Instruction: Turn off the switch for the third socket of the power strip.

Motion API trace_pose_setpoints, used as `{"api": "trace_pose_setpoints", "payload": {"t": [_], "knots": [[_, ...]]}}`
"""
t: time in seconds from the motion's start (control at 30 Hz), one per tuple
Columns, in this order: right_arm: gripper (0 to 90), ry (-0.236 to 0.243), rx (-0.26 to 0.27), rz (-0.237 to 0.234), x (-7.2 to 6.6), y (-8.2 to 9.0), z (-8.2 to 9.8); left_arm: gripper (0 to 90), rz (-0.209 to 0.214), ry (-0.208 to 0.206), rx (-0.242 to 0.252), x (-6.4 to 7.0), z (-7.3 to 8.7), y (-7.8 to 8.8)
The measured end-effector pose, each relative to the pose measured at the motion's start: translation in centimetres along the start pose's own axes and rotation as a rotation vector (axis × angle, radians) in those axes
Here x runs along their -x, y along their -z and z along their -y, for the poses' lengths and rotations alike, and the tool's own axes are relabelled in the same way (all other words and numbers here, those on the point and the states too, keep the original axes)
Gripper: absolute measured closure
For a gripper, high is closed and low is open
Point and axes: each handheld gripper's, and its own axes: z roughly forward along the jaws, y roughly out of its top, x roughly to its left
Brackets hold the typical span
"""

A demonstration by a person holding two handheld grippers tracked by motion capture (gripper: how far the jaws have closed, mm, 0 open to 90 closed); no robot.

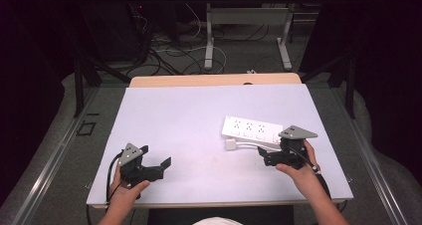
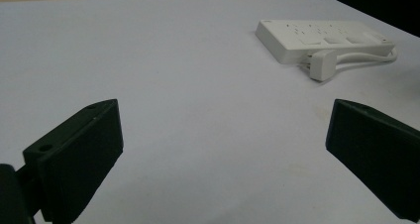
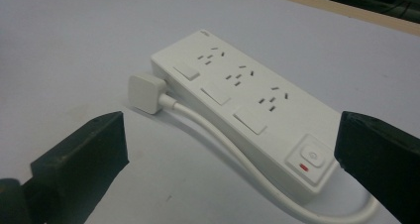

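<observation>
A white power strip (image 1: 251, 129) (image 2: 322, 38) (image 3: 247, 110) lies flat on the right half of the white table top (image 1: 174, 115). Its white cable (image 3: 223, 140) loops back along its near side and ends in a white plug (image 1: 230, 144) (image 2: 322, 65) (image 3: 145, 93) that rests on the table beside the strip. My right gripper (image 1: 272, 150) (image 3: 230, 135) is open just in front of the strip's switch end, its jaws wide apart and touching nothing. At the front left my left gripper (image 1: 155, 158) (image 2: 223, 125) is open over bare table, well away from the strip.
A wooden strip (image 1: 214, 79) runs along the table's far edge. Beyond it the floor holds cables and the legs of another table (image 1: 209, 41). Dark curtains hang on both sides.
</observation>
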Motion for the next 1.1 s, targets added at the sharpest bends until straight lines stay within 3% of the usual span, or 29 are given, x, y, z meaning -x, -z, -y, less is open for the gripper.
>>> {"api": "trace_pose_setpoints", "payload": {"t": [0.33, 0.8, 0.83, 0.87, 0.9, 0.97, 1.1], "knots": [[0.0, -0.046, 0.011, 0.079, 2.6, 1.7, 1.8, 1.1, -0.013, 0.016, 0.002, -0.5, -0.1, 0.1], [0.0, -0.145, 0.021, 0.146, 5.5, 3.0, 3.8, 1.1, -0.021, 0.024, 0.002, -0.9, 0.0, 0.6], [0.0, -0.137, 0.022, 0.150, 5.8, 3.1, 3.9, 1.1, -0.022, 0.023, 0.003, -0.9, 0.0, 0.6], [0.0, -0.148, 0.000, 0.151, 5.8, 3.4, 3.8, 1.1, -0.022, 0.024, 0.003, -0.9, 0.0, 0.6], [0.0, -0.148, 0.028, 0.160, 6.1, 3.3, 4.0, 1.1, -0.023, 0.025, 0.003, -0.9, 0.0, 0.6], [0.0, -0.168, 0.036, 0.176, 6.3, 3.4, 4.2, 1.1, -0.023, 0.024, 0.005, -0.9, 0.0, 0.6], [0.0, -0.164, 0.038, 0.198, 7.0, 3.6, 4.5, 1.1, -0.026, 0.023, 0.004, -1.0, 0.0, 0.7]]}}
